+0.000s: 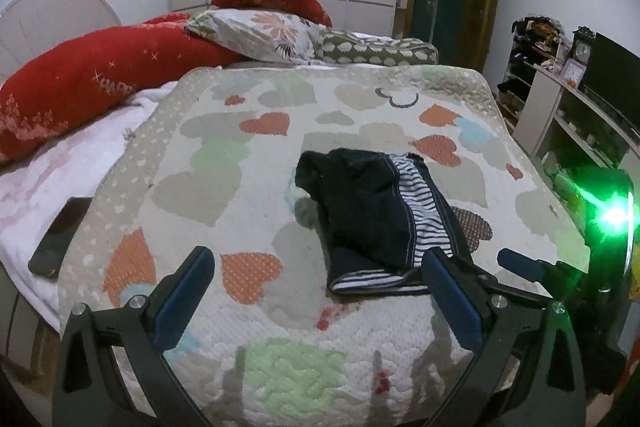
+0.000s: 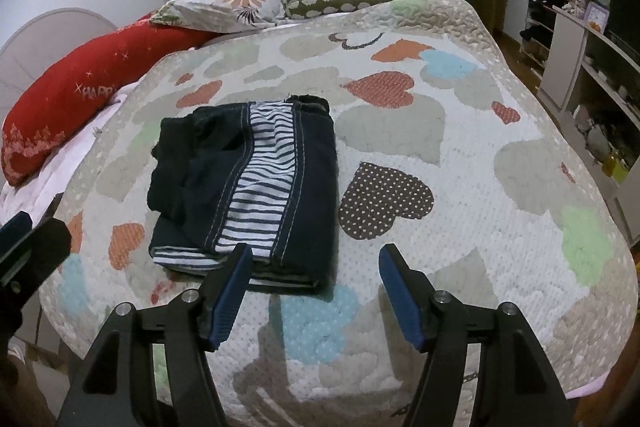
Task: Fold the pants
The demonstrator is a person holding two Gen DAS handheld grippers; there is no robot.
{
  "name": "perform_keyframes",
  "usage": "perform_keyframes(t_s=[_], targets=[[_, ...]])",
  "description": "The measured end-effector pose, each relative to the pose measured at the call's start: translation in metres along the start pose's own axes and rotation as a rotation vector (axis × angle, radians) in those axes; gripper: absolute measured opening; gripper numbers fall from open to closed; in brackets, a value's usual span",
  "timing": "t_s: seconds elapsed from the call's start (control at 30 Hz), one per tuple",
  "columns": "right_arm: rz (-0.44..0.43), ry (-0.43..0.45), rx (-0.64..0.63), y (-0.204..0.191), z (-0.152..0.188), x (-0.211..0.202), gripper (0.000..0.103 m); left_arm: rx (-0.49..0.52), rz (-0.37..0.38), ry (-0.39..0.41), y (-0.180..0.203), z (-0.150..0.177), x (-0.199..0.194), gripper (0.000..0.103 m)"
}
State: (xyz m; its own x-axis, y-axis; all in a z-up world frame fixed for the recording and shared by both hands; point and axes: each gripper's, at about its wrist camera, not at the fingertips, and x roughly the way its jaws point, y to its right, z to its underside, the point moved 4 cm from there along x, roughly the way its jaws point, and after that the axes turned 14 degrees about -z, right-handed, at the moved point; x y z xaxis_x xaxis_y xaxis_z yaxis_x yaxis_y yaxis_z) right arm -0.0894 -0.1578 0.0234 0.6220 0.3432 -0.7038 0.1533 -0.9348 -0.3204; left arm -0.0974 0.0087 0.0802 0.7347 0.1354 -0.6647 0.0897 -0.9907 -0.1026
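Low in each wrist view, the left gripper (image 1: 316,291) and the right gripper (image 2: 314,285) are hovering with jaws spread wide, gripping nothing. One folded pair of pants (image 2: 256,187) is lying mid-frame on the heart-patterned quilt (image 2: 460,187). At upper left, two red pillows are resting; the nearer red pillow (image 2: 76,95) is showing "HAPP".

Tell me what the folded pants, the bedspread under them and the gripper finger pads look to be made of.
Pants: soft woven or knit fabric, matte dark navy with pale contrast stitching and a white-and-navy striped panel; likely cotton, not certain.
Bedspread: quilted textile, puckered stitched surface with heart patches, matte.
Finger pads: blue, ribbed, probably rubber or soft plastic, on black rigid plastic-looking arms with metal pins.
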Motion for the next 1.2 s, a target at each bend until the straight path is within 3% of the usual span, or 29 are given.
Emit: perform_keyframes(t_s=[0.4, 1.2], targets=[[0.043, 0.023, -0.029, -0.001, 0.0, -0.006, 0.072, -0.015, 0.009, -0.03, -0.003, 0.004, 0.009, 0.103], [0.05, 0.041, -0.067, -0.008, 0.001, -0.008, 0.074, -0.06, 0.023, -0.136, -0.012, 0.016, 0.034, 0.103]])
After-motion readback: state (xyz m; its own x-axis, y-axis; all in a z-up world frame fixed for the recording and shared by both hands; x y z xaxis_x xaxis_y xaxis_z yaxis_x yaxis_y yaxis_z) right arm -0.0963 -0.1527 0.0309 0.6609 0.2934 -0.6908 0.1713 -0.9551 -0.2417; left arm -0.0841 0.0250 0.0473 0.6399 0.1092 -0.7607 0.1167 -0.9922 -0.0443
